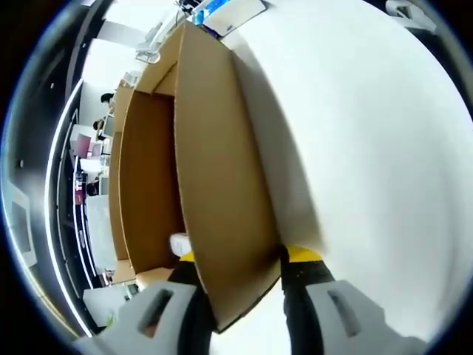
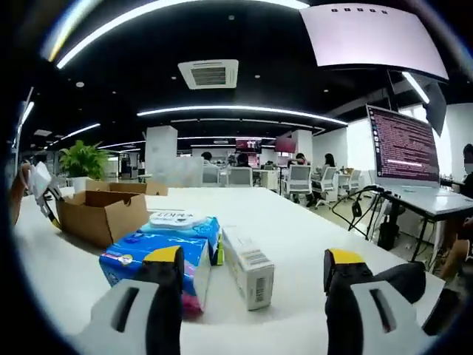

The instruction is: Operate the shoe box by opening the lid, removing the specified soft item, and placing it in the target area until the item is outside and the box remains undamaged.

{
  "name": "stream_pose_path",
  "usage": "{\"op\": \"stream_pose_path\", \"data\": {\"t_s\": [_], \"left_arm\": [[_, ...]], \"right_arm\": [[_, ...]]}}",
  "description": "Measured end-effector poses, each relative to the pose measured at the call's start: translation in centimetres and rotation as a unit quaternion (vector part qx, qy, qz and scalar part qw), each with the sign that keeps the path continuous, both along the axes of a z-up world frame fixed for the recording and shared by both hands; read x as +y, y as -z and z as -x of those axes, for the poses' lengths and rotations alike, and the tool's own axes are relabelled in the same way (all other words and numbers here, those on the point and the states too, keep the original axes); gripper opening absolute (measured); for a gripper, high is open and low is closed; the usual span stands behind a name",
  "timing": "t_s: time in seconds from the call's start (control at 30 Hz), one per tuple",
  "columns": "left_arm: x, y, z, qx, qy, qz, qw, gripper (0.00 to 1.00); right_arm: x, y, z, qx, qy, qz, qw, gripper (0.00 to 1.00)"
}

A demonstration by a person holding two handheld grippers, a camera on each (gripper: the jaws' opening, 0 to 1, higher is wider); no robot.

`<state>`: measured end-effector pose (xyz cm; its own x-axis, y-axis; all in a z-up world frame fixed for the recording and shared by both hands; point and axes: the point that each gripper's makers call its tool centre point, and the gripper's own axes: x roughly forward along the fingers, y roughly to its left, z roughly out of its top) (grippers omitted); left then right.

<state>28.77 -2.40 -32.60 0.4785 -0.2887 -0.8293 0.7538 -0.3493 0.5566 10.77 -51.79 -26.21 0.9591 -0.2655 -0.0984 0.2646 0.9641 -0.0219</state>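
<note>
The brown cardboard lid (image 1: 214, 170) of the shoe box stands on edge between my left gripper's (image 1: 240, 270) jaws, which are shut on its lower rim. To the lid's left the box's open inside (image 1: 148, 185) shows, with a small white item (image 1: 179, 242) low in it. In the right gripper view the shoe box (image 2: 100, 211) sits at the table's far left, with the left gripper (image 2: 41, 188) beside it. My right gripper (image 2: 256, 259) hangs open above the white table (image 2: 310, 229), holding nothing.
A blue soft pack (image 2: 159, 248) with a white wipes pack (image 2: 177, 219) on top lies just ahead of the right gripper, next to a small white carton (image 2: 247, 270). A monitor (image 2: 405, 148) stands at the right. Office chairs and a potted plant (image 2: 83, 159) are behind.
</note>
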Motion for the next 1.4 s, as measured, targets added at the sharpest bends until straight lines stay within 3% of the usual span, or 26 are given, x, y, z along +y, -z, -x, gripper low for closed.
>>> {"op": "stream_pose_path", "data": {"t_s": [0.3,0.47,1.03,1.4], "left_arm": [[0.0,0.0,0.0,0.000,0.001,0.000,1.0000,0.33],[0.0,0.0,0.1,0.000,0.002,0.000,1.0000,0.33],[0.0,0.0,0.1,-0.001,0.002,-0.001,1.0000,0.33],[0.0,0.0,0.0,-0.002,0.001,-0.001,1.0000,0.33]], "right_arm": [[-0.5,2.3,-1.5,0.031,-0.005,0.006,0.9995,0.70],[-0.5,3.1,-2.0,0.032,-0.012,-0.001,0.9994,0.66],[-0.2,3.0,-2.2,0.027,-0.033,-0.002,0.9991,0.38],[0.6,3.1,-2.2,0.026,-0.047,-0.001,0.9986,0.31]]}}
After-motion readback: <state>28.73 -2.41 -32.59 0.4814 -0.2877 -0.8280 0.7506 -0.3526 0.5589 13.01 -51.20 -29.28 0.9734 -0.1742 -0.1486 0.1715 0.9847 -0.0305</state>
